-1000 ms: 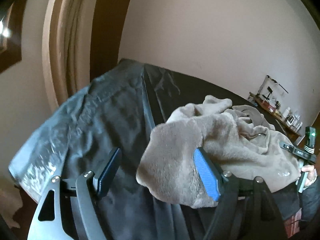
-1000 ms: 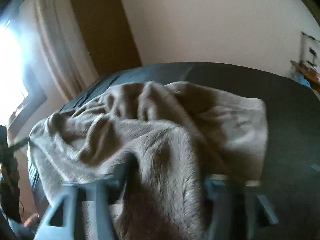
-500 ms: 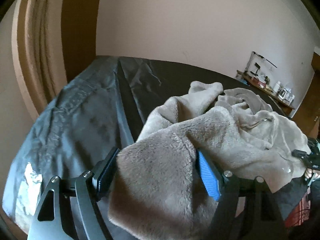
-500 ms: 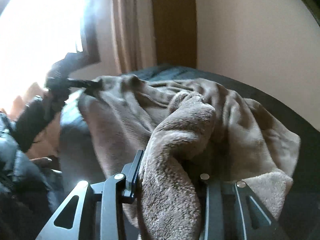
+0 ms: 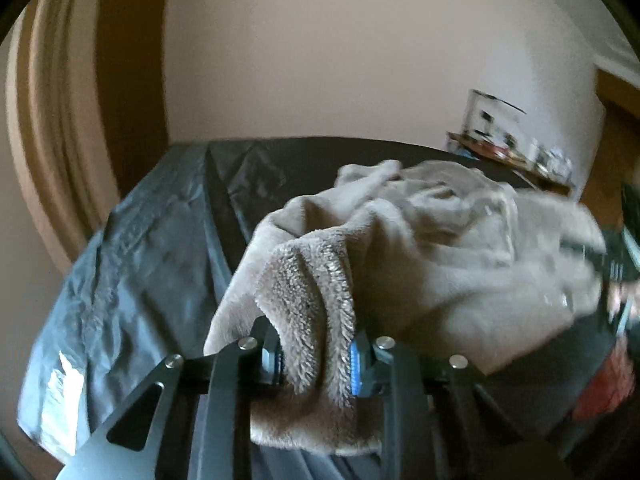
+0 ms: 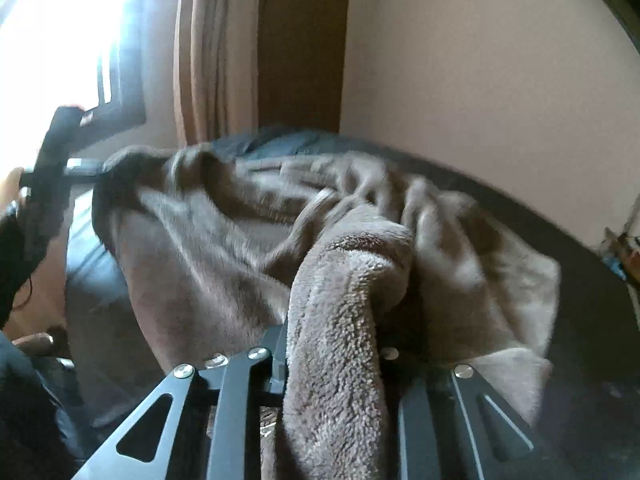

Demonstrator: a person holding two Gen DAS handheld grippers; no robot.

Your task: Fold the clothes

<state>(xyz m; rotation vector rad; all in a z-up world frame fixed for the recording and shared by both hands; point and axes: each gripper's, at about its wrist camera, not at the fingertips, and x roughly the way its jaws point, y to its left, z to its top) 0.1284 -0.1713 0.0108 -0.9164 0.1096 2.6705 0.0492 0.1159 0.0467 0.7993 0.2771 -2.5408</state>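
Light: dim room, window point(image 6: 52, 40) blown out at upper left
Blur: motion smear on fleece garment point(image 6: 248, 216)
Edges: fisheye bending, black corners

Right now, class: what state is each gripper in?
Left gripper: closed on the fleece garment.
Right gripper: closed on the same fleece garment.
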